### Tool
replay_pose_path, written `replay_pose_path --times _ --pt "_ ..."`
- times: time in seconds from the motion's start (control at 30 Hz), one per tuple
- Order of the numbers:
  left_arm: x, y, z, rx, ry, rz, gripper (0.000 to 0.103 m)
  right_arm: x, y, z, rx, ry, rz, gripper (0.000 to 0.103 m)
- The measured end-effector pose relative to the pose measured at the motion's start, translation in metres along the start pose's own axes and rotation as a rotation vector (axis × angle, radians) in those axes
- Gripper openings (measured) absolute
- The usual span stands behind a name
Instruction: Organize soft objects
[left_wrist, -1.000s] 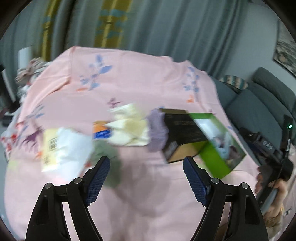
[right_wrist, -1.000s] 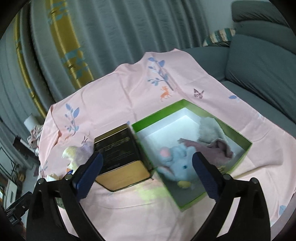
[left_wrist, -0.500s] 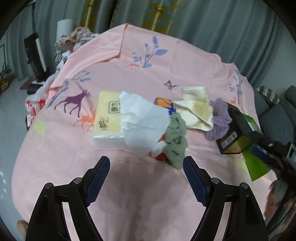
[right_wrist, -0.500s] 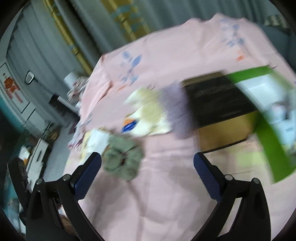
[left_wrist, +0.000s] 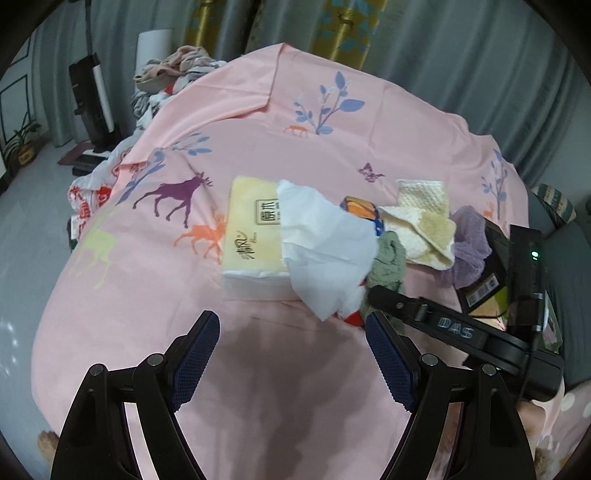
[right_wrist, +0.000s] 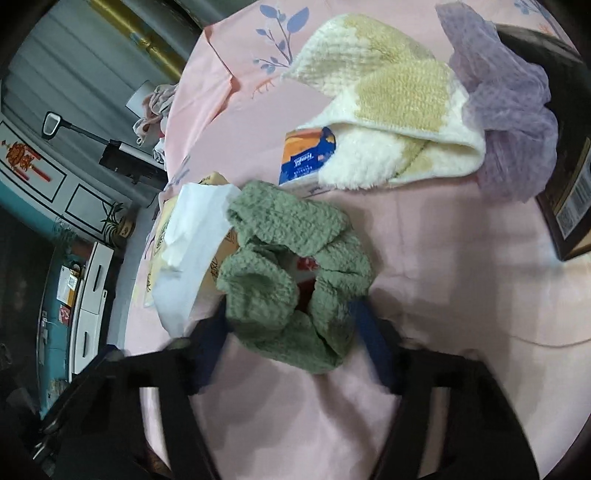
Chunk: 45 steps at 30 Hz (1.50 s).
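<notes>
A green knitted scrunchie (right_wrist: 291, 266) lies on the pink printed cloth (right_wrist: 443, 295), partly over a white tissue (right_wrist: 195, 236). My right gripper (right_wrist: 290, 332) has it between its fingers. The jaws are closing and the pads touch both of its sides. In the left wrist view the same scrunchie (left_wrist: 388, 266) sits at the tip of the right gripper's finger (left_wrist: 402, 306). A purple scrunchie (right_wrist: 509, 110) and a cream-and-yellow towel (right_wrist: 391, 110) lie beyond it. My left gripper (left_wrist: 291, 350) hangs open over bare cloth, holding nothing.
A yellow tissue pack (left_wrist: 251, 229) with a pulled-out tissue (left_wrist: 325, 251) lies left of the pile. A small blue-orange packet (right_wrist: 306, 155) peeks from under the towel. A black box (right_wrist: 569, 184) stands at the right. Clothes (left_wrist: 173, 70) are heaped at the cloth's far left.
My right gripper swung from the green box over to the green scrunchie, came down and narrowed around it. The left gripper turned toward the tissue pack, and the right gripper entered its view.
</notes>
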<state>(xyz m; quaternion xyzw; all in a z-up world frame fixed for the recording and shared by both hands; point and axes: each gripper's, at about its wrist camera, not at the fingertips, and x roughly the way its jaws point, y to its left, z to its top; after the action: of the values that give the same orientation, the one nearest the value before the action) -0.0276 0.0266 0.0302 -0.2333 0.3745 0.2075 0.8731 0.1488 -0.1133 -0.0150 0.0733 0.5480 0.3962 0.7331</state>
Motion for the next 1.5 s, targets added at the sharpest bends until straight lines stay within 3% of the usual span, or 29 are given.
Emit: replay_pose_path --times 0.03,0.07,0.47,0.73,0.9,1.0,1.07,1.27,1.5 --pt "0.0 -0.001 0.0 0.007 -0.001 -0.004 0.082 -0.003 -0.001 0.0 -0.008 -0.005 -0.003 0.023" --pt "0.0 -0.003 -0.001 0.014 0.0 -0.005 0.082 -0.006 -0.001 0.0 -0.017 -0.016 -0.001 0.013" --pt "0.002 -0.011 -0.004 0.014 0.011 -0.023 0.082 -0.089 0.001 -0.001 -0.147 -0.154 -0.046 0.01" --pt "0.006 -0.016 -0.008 0.011 0.032 -0.027 0.082 -0.092 0.006 -0.023 -0.334 -0.102 -0.248 0.011" --pt "0.008 -0.018 -0.01 0.015 0.04 -0.033 0.082 -0.066 -0.004 -0.031 -0.33 0.022 -0.235 0.019" --pt "0.01 -0.02 -0.012 0.021 0.046 -0.036 0.082 -0.062 -0.013 -0.03 -0.281 0.049 -0.219 0.044" --pt "0.011 -0.022 -0.013 0.021 0.048 -0.04 0.082 -0.068 -0.018 -0.025 -0.252 0.037 -0.209 0.067" --pt "0.022 -0.039 -0.019 0.033 0.075 -0.11 0.082 -0.09 -0.028 -0.01 -0.182 -0.004 -0.149 0.073" --pt "0.037 -0.075 -0.035 0.107 0.117 -0.167 0.078 -0.071 -0.049 -0.012 -0.1 0.03 -0.077 0.075"
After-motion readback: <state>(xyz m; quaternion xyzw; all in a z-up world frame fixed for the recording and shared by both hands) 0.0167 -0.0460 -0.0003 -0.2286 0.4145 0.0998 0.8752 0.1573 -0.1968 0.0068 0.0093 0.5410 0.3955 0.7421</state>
